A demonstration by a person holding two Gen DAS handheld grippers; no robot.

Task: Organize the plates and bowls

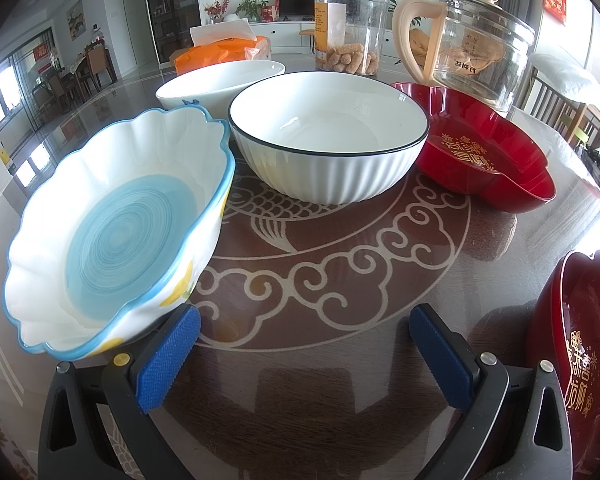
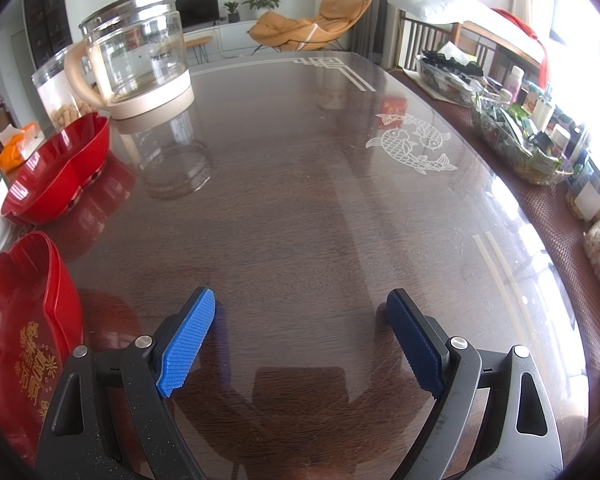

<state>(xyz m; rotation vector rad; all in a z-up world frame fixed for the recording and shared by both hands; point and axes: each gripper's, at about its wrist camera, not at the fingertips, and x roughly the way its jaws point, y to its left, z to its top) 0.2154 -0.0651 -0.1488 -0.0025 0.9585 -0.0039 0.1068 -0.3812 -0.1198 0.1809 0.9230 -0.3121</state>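
Blue-padded hand-held grippers wide, empty

blue-swirled scalloped bowl, gold-lettered red bowl

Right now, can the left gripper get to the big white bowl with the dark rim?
Probably yes. The left gripper is open and holding nothing, and only bare table lies between it and the white ribbed bowl. The blue scalloped bowl sits off to its left side, not in the path.
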